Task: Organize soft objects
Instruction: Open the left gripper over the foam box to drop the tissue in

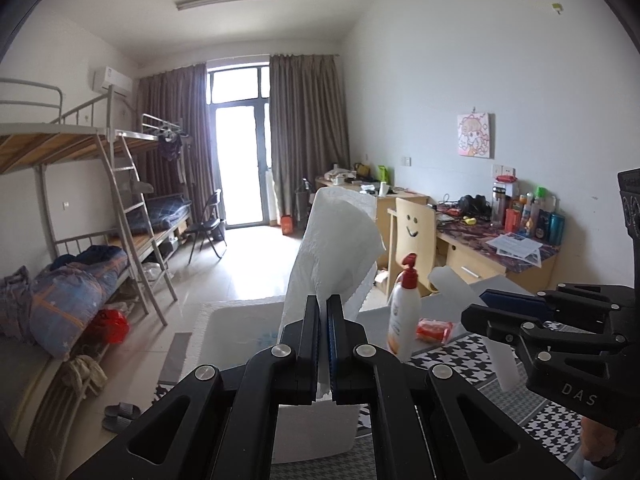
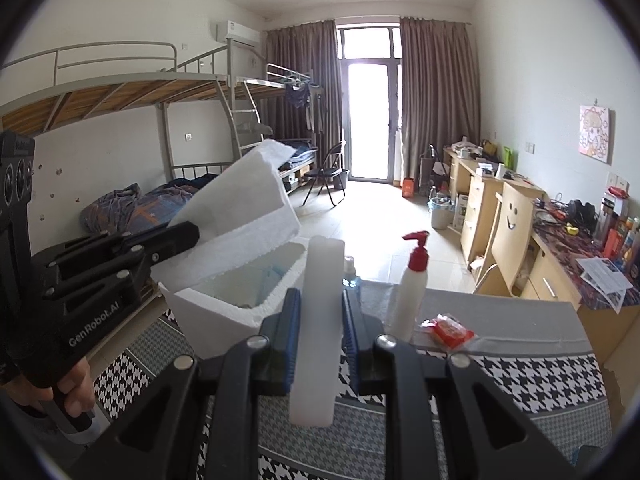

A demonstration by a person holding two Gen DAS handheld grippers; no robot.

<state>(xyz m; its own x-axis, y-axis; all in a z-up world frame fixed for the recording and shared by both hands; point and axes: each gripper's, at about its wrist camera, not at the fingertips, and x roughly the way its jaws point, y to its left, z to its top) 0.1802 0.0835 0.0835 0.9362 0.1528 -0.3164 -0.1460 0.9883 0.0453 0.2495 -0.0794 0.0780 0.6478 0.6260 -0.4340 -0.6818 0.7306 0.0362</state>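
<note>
My left gripper [image 1: 323, 308] is shut on a white paper towel sheet [image 1: 336, 240] and holds it up above the open white foam box [image 1: 236, 328]. In the right wrist view the left gripper [image 2: 192, 236] shows at the left with the towel [image 2: 240, 208] hanging over the foam box [image 2: 216, 312]. My right gripper [image 2: 320, 304] is shut on a long white foam strip [image 2: 320, 320], held upright over the houndstooth-patterned table [image 2: 520, 372]. The right gripper [image 1: 476, 308] also appears at the right of the left wrist view with the strip [image 1: 452, 280].
A white pump bottle with a red top [image 2: 412, 292] and a red packet [image 2: 452, 332] stand on the table beyond the right gripper. Bunk beds [image 2: 160, 120] line the left wall. A desk [image 2: 560, 260] and a chair with a smiley face [image 2: 514, 220] are at the right.
</note>
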